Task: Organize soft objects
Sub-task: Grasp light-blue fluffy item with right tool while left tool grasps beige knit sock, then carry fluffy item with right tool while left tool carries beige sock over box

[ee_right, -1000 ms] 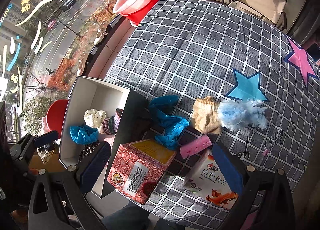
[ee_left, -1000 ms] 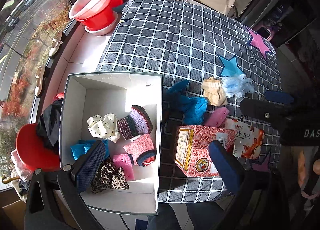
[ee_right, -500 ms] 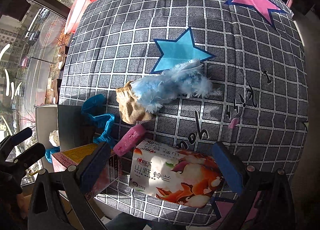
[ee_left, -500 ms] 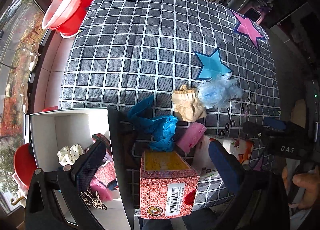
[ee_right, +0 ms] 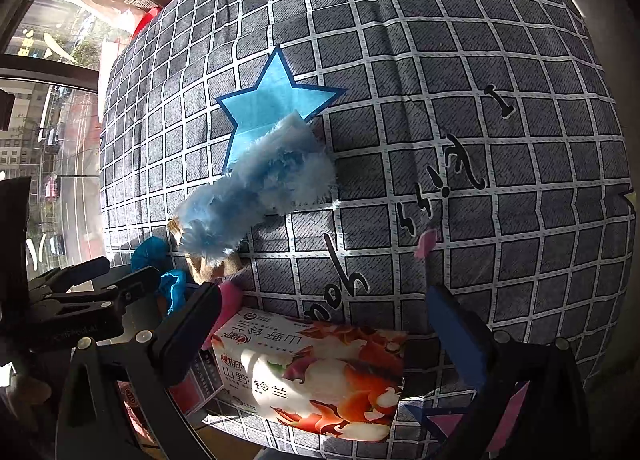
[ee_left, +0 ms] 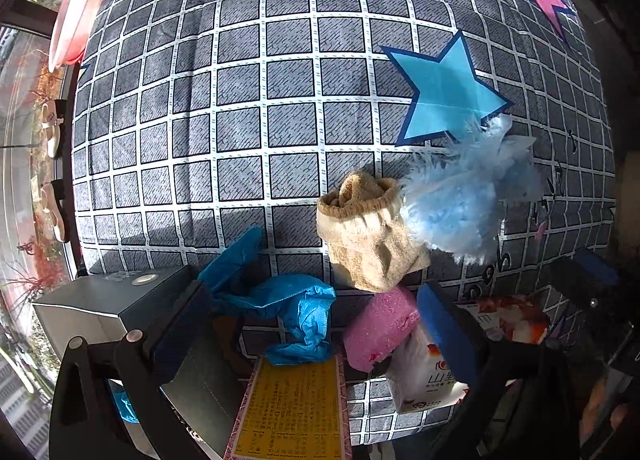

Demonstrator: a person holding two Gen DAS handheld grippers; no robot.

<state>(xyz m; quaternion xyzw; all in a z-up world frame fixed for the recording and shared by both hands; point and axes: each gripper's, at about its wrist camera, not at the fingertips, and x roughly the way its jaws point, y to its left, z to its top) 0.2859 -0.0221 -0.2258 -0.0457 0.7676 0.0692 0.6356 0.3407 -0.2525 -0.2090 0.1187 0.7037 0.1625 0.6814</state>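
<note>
The grey checked tablecloth (ee_left: 248, 131) carries a fluffy light-blue duster (ee_right: 260, 187) touching a beige knitted sock (ee_left: 368, 236) near its front edge. The left gripper (ee_left: 308, 324) and right gripper (ee_right: 320, 336) are both spread wide, holding nothing.

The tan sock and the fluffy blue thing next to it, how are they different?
The tan sock is knitted, with a ribbed cuff that gapes open; the fluffy blue thing is feathery with wispy edges. The sock sits bunched in a lump, while the blue thing stretches out long toward the blue star. Both are soft, lie touching each other on the checked cloth, and neither is held by a gripper.
</note>
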